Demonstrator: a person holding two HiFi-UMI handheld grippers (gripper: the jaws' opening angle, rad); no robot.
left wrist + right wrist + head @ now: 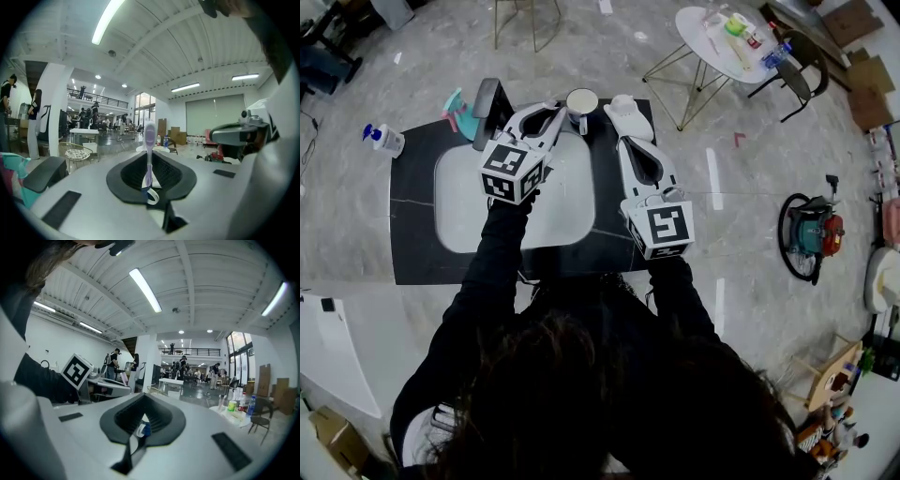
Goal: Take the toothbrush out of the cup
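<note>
A purple and white toothbrush [149,145] stands upright between the jaws of my left gripper [151,191], which is shut on its handle; its head points up. In the head view the left gripper [555,116] hovers just left of the white cup [581,101] at the back edge of the black counter [412,216]. The brush itself cannot be made out there. My right gripper [621,106] is just right of the cup. It is shut [140,430] with nothing held. The right gripper view also shows the left gripper's marker cube [77,371].
A white sink basin [459,202] is set into the counter under both grippers. A teal object [461,114] and a black fixture [487,108] stand at the counter's back left. A pump bottle [386,140] is further left. A round white table [727,39] and a floor machine [811,232] are off to the right.
</note>
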